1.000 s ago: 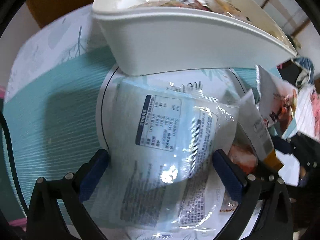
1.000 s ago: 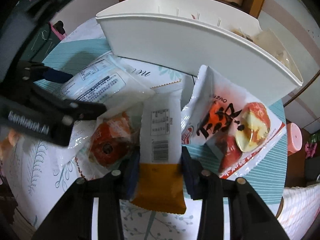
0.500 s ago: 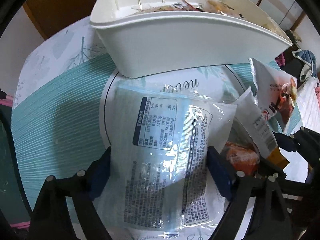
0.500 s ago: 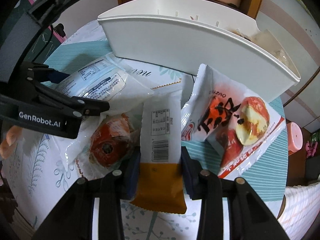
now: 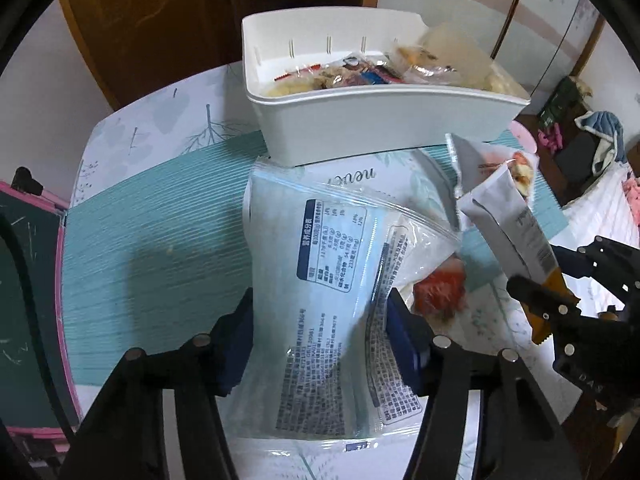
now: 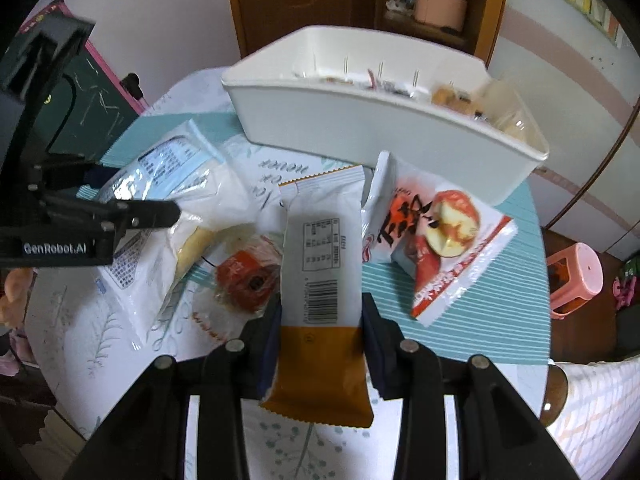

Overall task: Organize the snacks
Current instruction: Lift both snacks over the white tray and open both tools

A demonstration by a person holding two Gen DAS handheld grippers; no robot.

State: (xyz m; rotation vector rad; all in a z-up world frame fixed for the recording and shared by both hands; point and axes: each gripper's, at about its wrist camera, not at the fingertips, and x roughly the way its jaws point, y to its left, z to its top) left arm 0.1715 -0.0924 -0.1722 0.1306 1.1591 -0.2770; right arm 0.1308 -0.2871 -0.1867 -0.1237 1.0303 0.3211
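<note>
1. My left gripper [image 5: 320, 334]: jaws closing, with the pale blue packet [image 5: 320, 280] between the blue pads, which already touch both its side edges. So I'm gripping it.
2. That packet: translucent blue-white plastic, dark blue nutrition table and dense black print facing up. It runs from behind my left fingers forward past the fingertips. Its far corner reaches the foot of the white bin [image 5: 380, 120].
3. Just right of my left fingers: a small clear-wrapped red-orange snack [image 5: 440, 290], lying on the table [image 5: 160, 248].
4. My right gripper [image 6: 320, 330]: jaws narrow, clamped on the white-and-mustard bar packet [image 6: 320, 248]. The pads press both long edges near the colour break; the mustard end hangs back behind the fingers, the white end with barcode and table sticks out ahead.
5. Right of my right fingers: a white pouch with red apple-slice artwork [image 6: 436, 236], flat on the teal striped mat, just beside the bar packet.
6. Ahead of both finger pairs: the white bin, already holding a pile of mixed wrapped snacks.
</note>
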